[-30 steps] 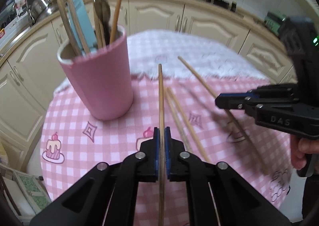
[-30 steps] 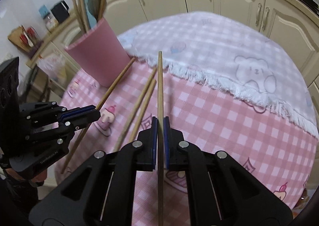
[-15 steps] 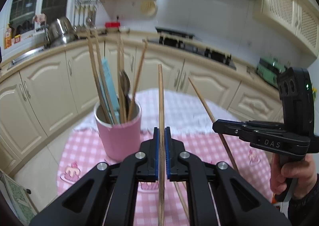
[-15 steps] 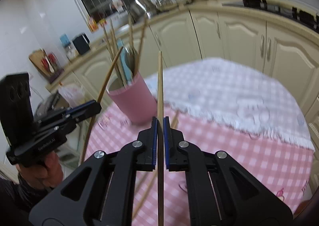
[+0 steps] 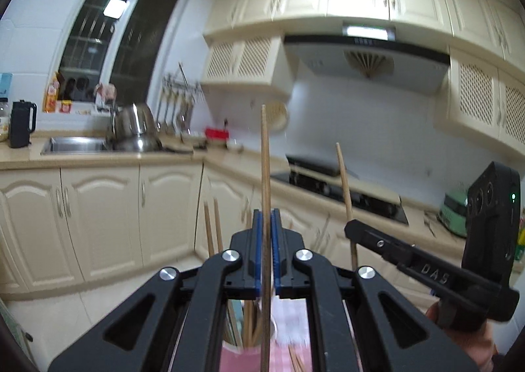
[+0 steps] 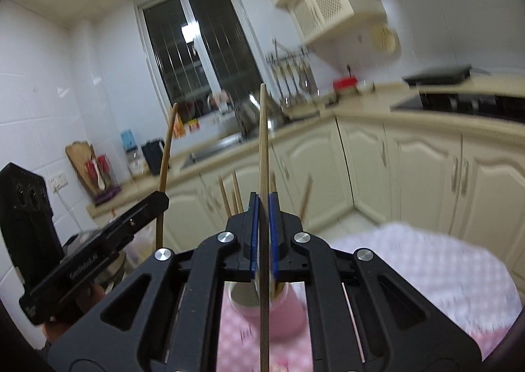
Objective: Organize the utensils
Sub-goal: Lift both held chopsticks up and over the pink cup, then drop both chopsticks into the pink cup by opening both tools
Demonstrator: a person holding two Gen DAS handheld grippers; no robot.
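Both chopsticks are off the table now, the left gripper (image 5: pixel 266 250) clamped on one chopstick (image 5: pixel 265 158) and the right gripper (image 6: pixel 263 234) on another (image 6: pixel 263 142), raised above the pink cup (image 6: pixel 279 313), ready to drop in.

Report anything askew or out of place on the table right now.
Nothing looks spilled or damaged. Loose chopsticks lie on the pink checked cloth beside the pink cup, not yet in it. Each gripper holds one chopstick upright.
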